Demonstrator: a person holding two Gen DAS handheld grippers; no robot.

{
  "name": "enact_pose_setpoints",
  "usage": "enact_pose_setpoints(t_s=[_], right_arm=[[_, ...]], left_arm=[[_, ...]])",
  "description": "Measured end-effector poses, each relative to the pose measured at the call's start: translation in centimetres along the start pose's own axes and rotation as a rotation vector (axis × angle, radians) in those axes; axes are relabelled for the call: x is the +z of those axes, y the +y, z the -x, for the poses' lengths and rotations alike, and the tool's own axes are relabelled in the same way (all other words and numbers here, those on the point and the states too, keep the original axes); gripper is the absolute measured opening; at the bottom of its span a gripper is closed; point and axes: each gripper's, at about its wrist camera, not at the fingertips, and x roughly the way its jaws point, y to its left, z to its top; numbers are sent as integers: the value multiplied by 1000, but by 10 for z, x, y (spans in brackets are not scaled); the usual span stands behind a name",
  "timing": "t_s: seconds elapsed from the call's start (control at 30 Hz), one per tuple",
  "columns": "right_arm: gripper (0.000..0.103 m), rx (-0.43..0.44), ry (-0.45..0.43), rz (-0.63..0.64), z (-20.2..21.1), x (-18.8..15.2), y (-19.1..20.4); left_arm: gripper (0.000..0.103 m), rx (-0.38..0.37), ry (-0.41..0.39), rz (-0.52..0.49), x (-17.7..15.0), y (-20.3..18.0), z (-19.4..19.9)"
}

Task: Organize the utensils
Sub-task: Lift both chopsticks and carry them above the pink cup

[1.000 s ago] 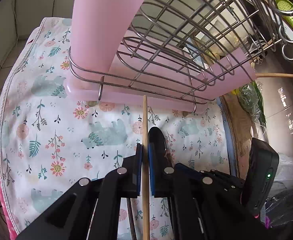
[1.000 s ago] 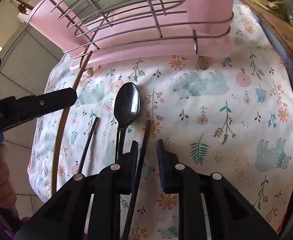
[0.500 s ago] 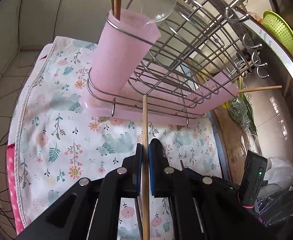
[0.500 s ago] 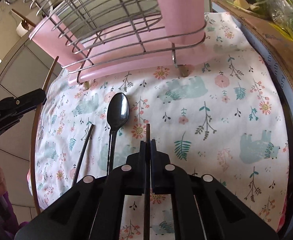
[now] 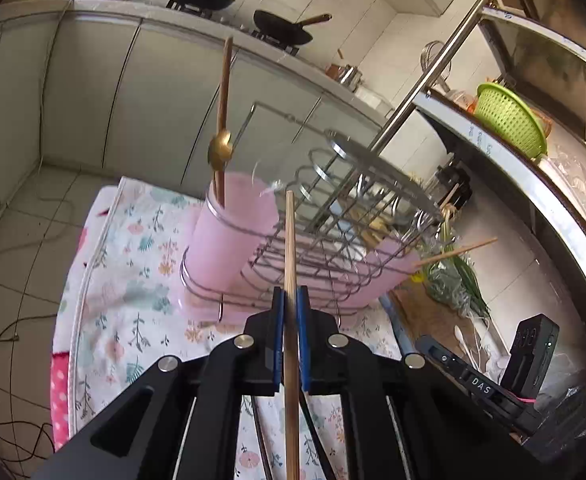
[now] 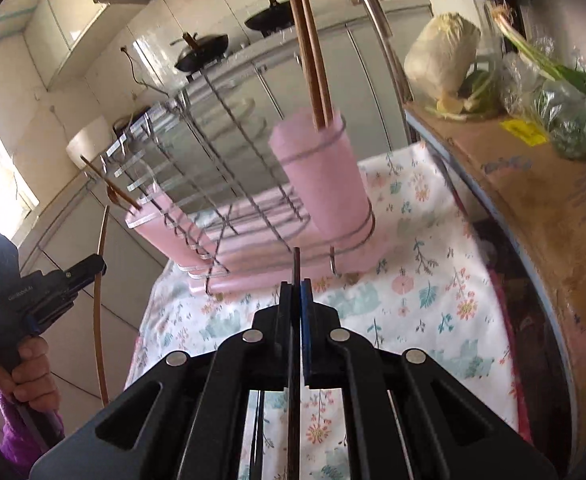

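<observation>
Floral cloth (image 6: 433, 288) spread over the counter beneath both claws, presumably to cushion and catch drips. Ahead of each claw, wire dish rack (image 5: 345, 216) on a pink tray (image 6: 261, 276), with pink utensil cups clipped at its ends: one cup (image 5: 233, 236) just ahead-left of the left claw, holding a wooden-handled gold spoon (image 5: 220, 148) upright; the other cup (image 6: 321, 176) ahead and slightly right of the right claw, already holding a pair of brown chopsticks (image 6: 311, 60) standing on end, likely so they drain and stay sorted.

Left claw (image 5: 289, 312) clamped together on a light wooden chopstick (image 5: 290, 248), tip pointing forward toward the rack, held clear of the cloth. Right claw (image 6: 296, 300) pinched tight on a thin dark chopstick (image 6: 295, 264), likewise aimed at the rack. Gripped mid-shaft, probably for steering the tips into a cup. Neither stick yet in a cup.
</observation>
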Motion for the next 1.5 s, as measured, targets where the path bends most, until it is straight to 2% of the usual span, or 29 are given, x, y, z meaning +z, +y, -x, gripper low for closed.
enact_pose_setpoints(t_s=[0.13, 0.23, 0.37, 0.63, 0.8, 1.0, 1.37, 1.5], right_arm=[[5, 14, -147, 31, 21, 31, 4], [5, 0, -218, 61, 26, 50, 5], [5, 0, -240, 87, 19, 71, 2], [5, -31, -287, 117, -8, 116, -15], [5, -8, -318, 163, -20, 127, -16], [5, 91, -399, 128, -17, 139, -17], [5, 54, -672, 176, -2, 145, 5], [5, 28, -732, 203, -10, 145, 10]], left_arm=[[6, -15, -98, -15, 19, -10, 19], [6, -16, -151, -32, 31, -17, 28], [6, -20, -175, -36, 40, -22, 29], [6, -5, -165, -23, 47, -19, 13], [6, 4, -183, -15, 58, -18, 7], [6, 9, -227, -12, 72, -21, 3], [6, 27, -273, -18, 83, -23, -2], [6, 48, -303, -20, 86, -21, -3]])
